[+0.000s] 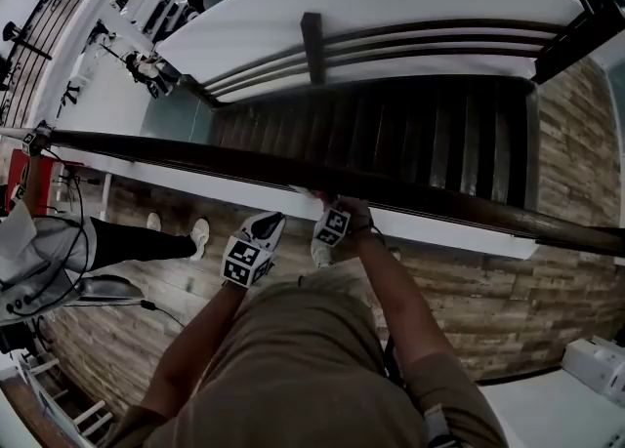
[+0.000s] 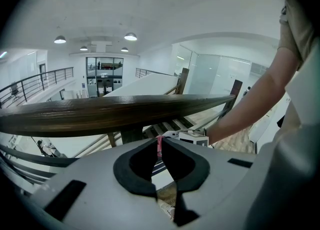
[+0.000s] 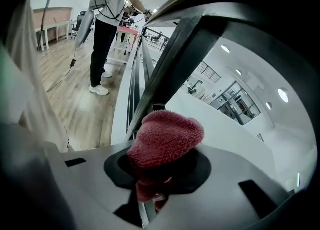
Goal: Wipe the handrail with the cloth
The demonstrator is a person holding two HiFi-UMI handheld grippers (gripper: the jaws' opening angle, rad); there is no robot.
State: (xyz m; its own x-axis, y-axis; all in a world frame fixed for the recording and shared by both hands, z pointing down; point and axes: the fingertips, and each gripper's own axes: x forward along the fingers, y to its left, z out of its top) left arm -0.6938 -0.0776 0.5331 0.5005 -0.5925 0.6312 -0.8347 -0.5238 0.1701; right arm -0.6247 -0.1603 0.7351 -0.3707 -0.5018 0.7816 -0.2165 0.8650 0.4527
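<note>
Progress is judged early. The cloth (image 3: 167, 136) is already gripped and held up at the handrail (image 1: 195, 155). No wiped stretch can be told apart from the rest, and long runs of handrail are left to either side.

Left gripper (image 2: 160, 140): fingers are seen pressed together, with nothing bulky held. A pink sliver (image 2: 159, 145) is seen in the slit at the tips; whether it is pinched there or lies just behind them cannot be told. The handrail is seen above and beyond these tips, apart from them.

Right gripper (image 3: 161, 170): fingers are kept narrowly apart and clamped on the cloth. The cloth is bunched between the pads and bulges out past the tips, toward the handrail. In the head view these tips are placed at the handrail's near edge, with a pink bit shown against it. The cloth is judged touching or nearly so; contact is not confirmed.
</note>
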